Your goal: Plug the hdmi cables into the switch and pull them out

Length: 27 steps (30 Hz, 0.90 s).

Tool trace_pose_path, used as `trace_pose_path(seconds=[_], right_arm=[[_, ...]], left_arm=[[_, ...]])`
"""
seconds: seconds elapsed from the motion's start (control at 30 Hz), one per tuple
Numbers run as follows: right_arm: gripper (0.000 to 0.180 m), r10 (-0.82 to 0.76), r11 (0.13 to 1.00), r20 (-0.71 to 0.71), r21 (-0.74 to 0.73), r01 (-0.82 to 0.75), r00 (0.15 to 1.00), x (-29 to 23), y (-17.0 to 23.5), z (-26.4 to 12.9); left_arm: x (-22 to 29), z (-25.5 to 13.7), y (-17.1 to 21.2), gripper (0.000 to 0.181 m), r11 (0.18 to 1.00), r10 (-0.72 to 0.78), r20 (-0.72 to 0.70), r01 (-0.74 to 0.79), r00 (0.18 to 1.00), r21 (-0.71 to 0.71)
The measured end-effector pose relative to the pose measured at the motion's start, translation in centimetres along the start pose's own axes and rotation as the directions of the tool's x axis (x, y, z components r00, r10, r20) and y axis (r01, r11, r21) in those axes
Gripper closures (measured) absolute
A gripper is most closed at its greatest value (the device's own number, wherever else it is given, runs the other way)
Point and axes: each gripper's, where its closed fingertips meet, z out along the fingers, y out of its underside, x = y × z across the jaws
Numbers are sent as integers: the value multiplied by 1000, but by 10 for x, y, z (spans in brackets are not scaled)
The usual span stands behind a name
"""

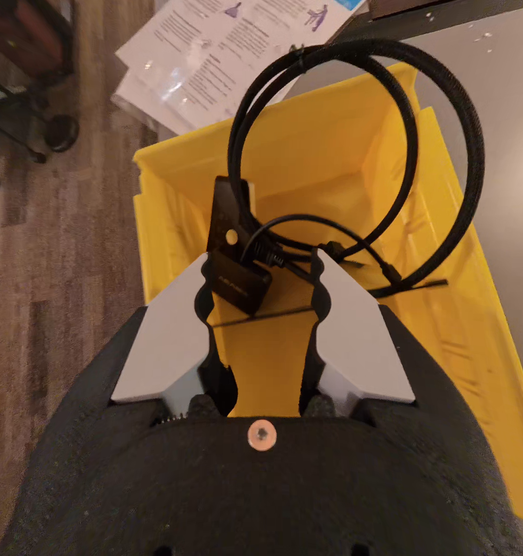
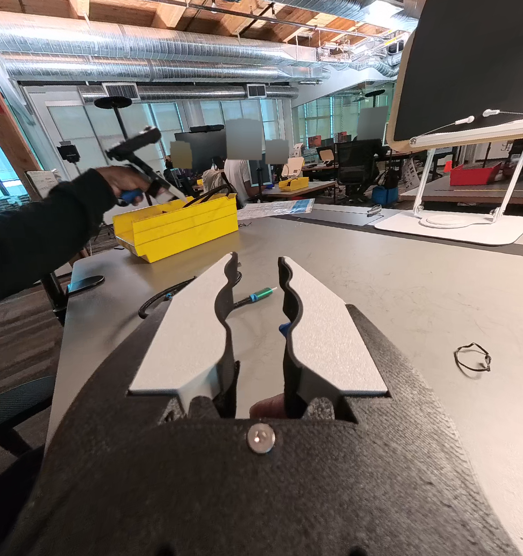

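Note:
In the left wrist view, my left gripper (image 1: 261, 255) is open and empty, low over a yellow bin (image 1: 314, 144). In the bin lies a flat black switch (image 1: 228, 216) with a white round button, and a small black block (image 1: 242, 285) sits between my fingertips. A coiled black braided HDMI cable (image 1: 474, 156) rises out of the bin. In the right wrist view, my right gripper (image 2: 257, 258) is open and empty above the grey table (image 2: 374, 301). A cable with a green and blue plug (image 2: 260, 293) lies under it. The left gripper (image 2: 176, 195) shows over the bin (image 2: 188, 228).
Printed sheets (image 1: 200, 60) lie behind the bin near the table edge. A chair castor (image 1: 61, 132) stands on the floor to the left. A small black tie loop (image 2: 474, 358) lies on the table at right. A white stand (image 2: 453, 222) holds a dark board at the back right. There is about 60 cm between the tips of the two grippers.

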Motion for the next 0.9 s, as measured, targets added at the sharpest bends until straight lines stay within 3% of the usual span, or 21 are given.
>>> trace_pose_path(seconds=[0.2, 0.27, 0.33, 0.77, 0.9], right_arm=[[152, 70, 997, 1, 12, -70, 998, 8, -1, 1], [152, 74, 997, 0, 16, -74, 997, 8, -2, 0], [152, 75, 997, 2, 18, -75, 997, 8, -2, 0], [152, 66, 998, 22, 20, -67, 998, 5, -2, 0], [152, 36, 999, 24, 21, -36, 999, 1, -3, 0]], left_arm=[[-8, 40, 6, 118, 993, 38, -16, -40, 999, -112], [-4, 47, 6, 134, 993, 42, -42, -47, 998, -110], [-10, 47, 6, 163, 993, 48, -8, -48, 999, -106], [-27, -26, -31, 171, 996, 64, 237, -75, 969, 39], [-23, -50, -54, 172, 984, 53, 294, -101, 954, 150]])
